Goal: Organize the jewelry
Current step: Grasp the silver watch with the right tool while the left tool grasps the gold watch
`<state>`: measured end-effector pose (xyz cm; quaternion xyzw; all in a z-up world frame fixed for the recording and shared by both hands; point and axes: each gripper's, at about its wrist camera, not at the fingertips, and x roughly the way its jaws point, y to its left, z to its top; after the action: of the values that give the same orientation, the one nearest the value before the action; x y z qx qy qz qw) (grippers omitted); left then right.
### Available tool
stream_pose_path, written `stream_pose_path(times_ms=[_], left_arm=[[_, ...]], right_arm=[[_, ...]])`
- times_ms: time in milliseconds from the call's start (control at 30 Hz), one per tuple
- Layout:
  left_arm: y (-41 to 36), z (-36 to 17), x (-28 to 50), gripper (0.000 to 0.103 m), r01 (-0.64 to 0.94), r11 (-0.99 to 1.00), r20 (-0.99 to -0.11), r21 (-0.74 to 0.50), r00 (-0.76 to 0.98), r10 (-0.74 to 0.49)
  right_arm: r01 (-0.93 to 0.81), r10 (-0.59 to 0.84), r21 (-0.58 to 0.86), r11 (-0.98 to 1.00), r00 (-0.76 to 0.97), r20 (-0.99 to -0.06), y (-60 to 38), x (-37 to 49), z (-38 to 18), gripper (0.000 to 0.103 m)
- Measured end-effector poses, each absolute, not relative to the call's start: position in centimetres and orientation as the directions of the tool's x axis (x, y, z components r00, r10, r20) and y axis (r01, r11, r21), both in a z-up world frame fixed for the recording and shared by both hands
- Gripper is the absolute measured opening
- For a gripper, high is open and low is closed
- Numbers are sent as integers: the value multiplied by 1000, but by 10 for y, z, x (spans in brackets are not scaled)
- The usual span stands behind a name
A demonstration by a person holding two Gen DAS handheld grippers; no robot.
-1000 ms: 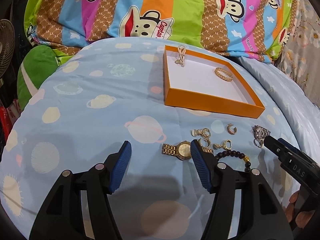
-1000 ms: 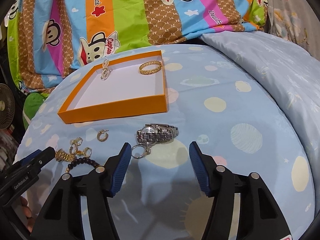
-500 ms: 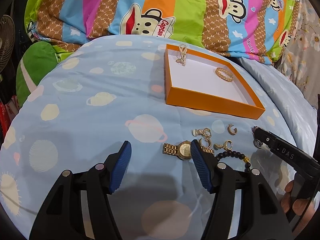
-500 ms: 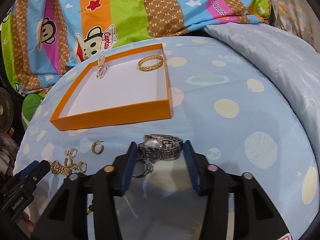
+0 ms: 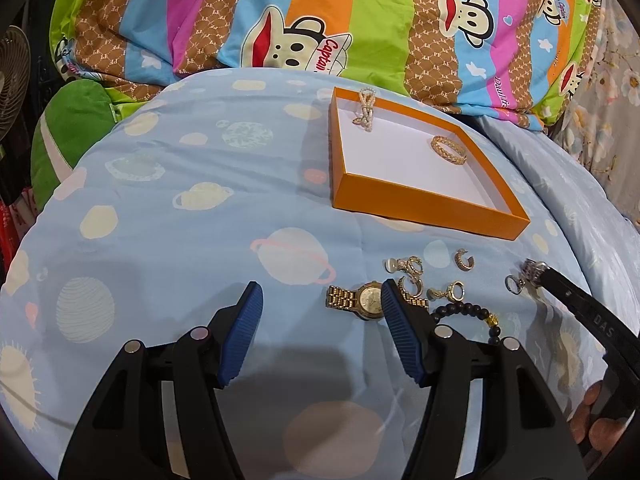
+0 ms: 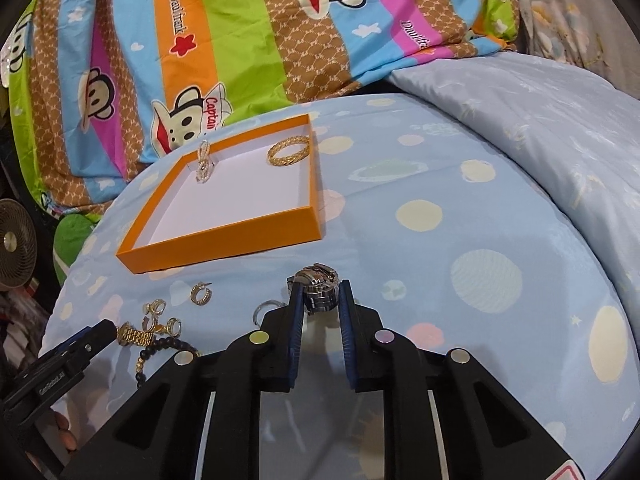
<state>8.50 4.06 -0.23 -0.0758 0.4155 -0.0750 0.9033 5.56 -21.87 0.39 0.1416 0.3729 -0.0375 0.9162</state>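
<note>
My right gripper (image 6: 320, 292) is shut on the silver watch (image 6: 319, 278), whose band is bunched between the blue pads just above the bedspread. A silver ring (image 6: 266, 307) lies just left of it. The orange tray (image 6: 224, 240) holds a gold bangle (image 6: 289, 151) and a sparkly bow brooch (image 6: 204, 166). My left gripper (image 5: 320, 286) hovers open with nothing between its fingers. The gold watch (image 5: 366, 300) lies right by its right finger. Gold earrings (image 5: 410, 266) and a black bead bracelet (image 5: 468, 312) lie beyond. The right gripper's tip (image 5: 538, 274) shows at the right.
Everything rests on a soft, rounded blue planet-print duvet (image 5: 180, 208). A striped monkey-print blanket (image 5: 280, 20) is piled behind the tray. A green cushion (image 5: 68, 136) and a fan (image 5: 12, 68) sit at the far left. A pale quilt (image 6: 540, 128) rises at the right.
My right gripper moved forward over the silver watch and closed its jaws on it, bunching the band. The left gripper stayed where it was, open.
</note>
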Motion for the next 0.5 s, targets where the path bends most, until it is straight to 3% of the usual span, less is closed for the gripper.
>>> stream_pose_path(times_ms=[500], left_arm=[[46,-2,71,59,101,975,-752,-201,622,-219]], right_arm=[[137,76,234,962,692,-717,-211,11,-3,16]])
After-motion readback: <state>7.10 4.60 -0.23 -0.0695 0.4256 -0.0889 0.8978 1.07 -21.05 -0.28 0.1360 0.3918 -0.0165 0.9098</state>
